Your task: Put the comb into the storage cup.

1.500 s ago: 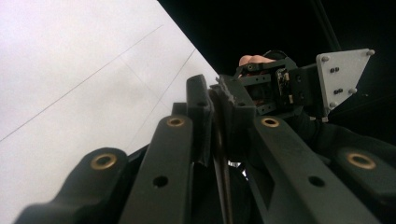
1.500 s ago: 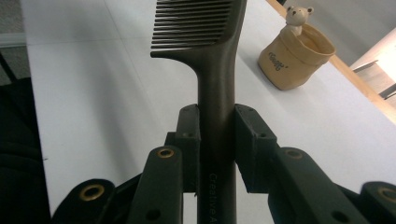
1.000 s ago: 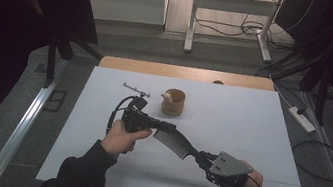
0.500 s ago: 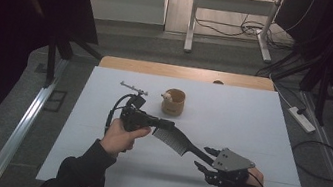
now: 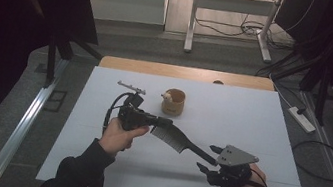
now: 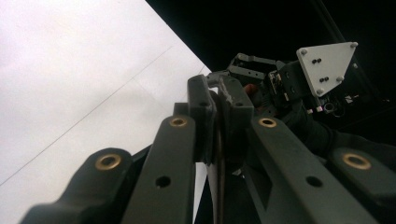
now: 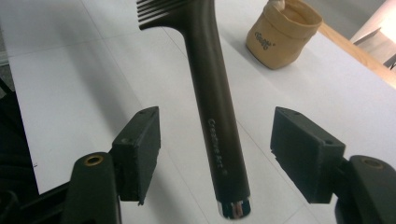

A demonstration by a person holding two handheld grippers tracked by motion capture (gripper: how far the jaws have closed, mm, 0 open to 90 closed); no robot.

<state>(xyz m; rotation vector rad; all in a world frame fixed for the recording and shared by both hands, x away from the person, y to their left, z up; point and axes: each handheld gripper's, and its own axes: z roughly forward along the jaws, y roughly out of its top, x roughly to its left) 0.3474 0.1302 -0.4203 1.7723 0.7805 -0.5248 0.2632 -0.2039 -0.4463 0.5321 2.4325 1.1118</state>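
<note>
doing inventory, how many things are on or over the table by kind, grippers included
comb: 1
tan fabric cup: 1
small metal piece: 1
grippers, left gripper and right gripper: 2
total: 5

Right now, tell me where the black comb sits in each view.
High view: comb at centre, slanting between the two hands.
Left gripper view: its thin edge clamped between the left tongs.
Right gripper view: handle runs down between the open right tongs, untouched.
Shared landmark: the tan cup.
</note>
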